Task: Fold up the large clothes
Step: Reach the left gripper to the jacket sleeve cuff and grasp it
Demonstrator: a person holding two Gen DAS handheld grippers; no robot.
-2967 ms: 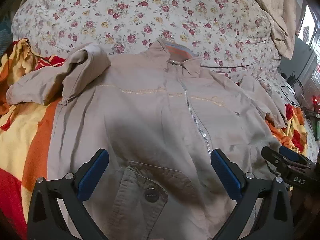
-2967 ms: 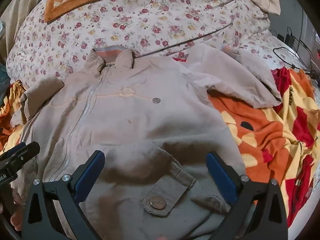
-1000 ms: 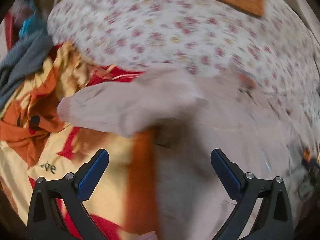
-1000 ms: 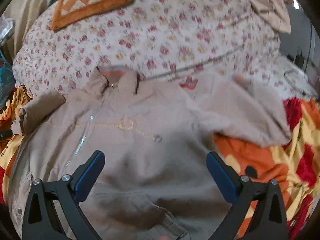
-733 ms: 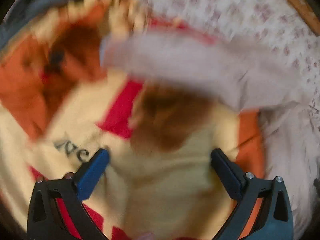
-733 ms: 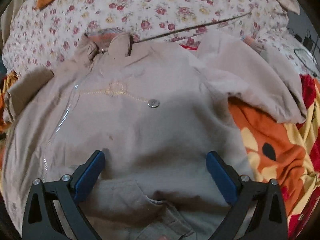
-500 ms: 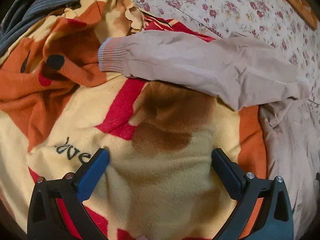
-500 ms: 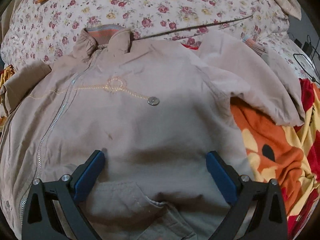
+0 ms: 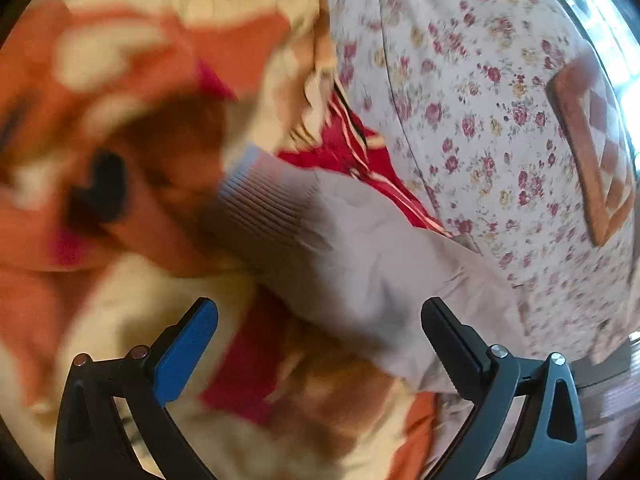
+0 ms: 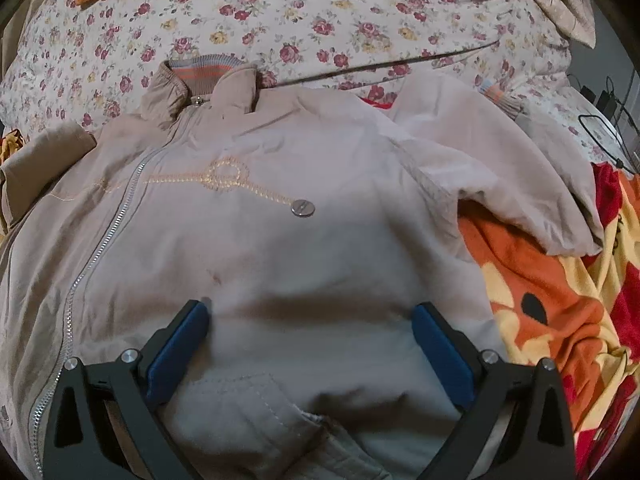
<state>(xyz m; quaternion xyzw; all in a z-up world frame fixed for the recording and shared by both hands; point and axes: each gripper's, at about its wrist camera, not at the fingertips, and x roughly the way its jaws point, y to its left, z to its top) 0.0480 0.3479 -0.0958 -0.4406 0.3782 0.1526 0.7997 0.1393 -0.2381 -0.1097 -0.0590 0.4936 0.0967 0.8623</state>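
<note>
One beige jacket (image 10: 256, 240) lies face up and zipped on a bed, collar (image 10: 204, 84) at the far side, its front spread flat under the right gripper (image 10: 310, 344). A silver snap (image 10: 303, 208) sits at the end of yellow stitching on the chest, and the zipper (image 10: 100, 248) runs down the left. The right sleeve (image 10: 500, 176) is bunched at the far right, over an orange, red and yellow blanket (image 10: 560, 304). Far of the jacket lies a floral quilt (image 10: 320, 12).

The right gripper's jaws are spread wide and empty, both fingertips resting on or just above the jacket front. In the blurred left view, the left gripper (image 9: 320, 332) is likewise wide open and empty, hovering over the other sleeve (image 9: 360, 256), whose ribbed cuff (image 9: 260, 200) points far left on the blanket. No writing is readable in either view.
</note>
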